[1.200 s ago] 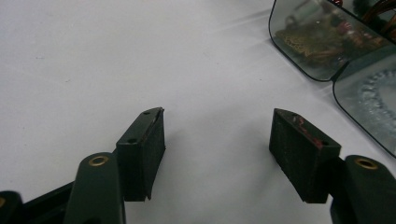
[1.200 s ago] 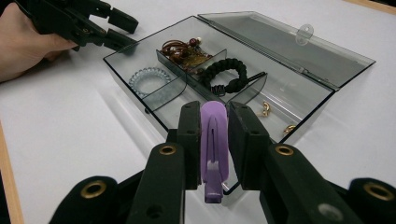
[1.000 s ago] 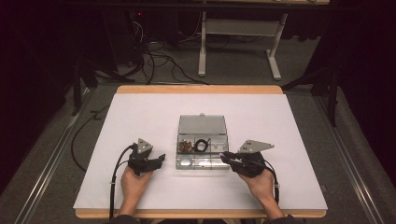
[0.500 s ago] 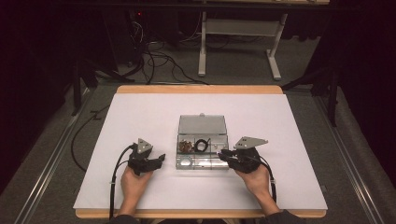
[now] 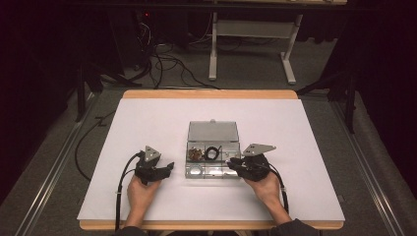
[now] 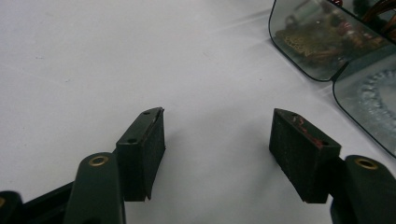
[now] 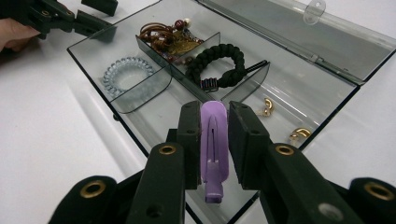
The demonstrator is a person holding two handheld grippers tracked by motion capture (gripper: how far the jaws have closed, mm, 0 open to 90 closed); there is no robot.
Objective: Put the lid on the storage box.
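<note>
At the centre of the high view, a white-covered table (image 5: 147, 128) carries a clear compartment box (image 5: 212, 156) with its lid laid open toward the top of the frame. Your right gripper (image 7: 214, 135), at the box's right edge in the lower middle of that frame, is clamped on a lilac hair clip (image 7: 214, 144); in the right gripper view the clip stands between the pads at lower centre, its long axis running up the picture, straight along the jaws and toward the box's interior. The near compartment it hangs over looks bare, so the drop point lies directly ahead and below; this hand is clearly the closer one. Your left gripper (image 6: 219, 140) rests on the cloth just left of the box, jaws wide with nothing between them. Beyond the clip, a black braided bracelet (image 7: 217, 65) sits upper centre, a clear coil hair tie (image 7: 128, 74) to the left, small gold earrings (image 7: 299, 133) at right.
</note>
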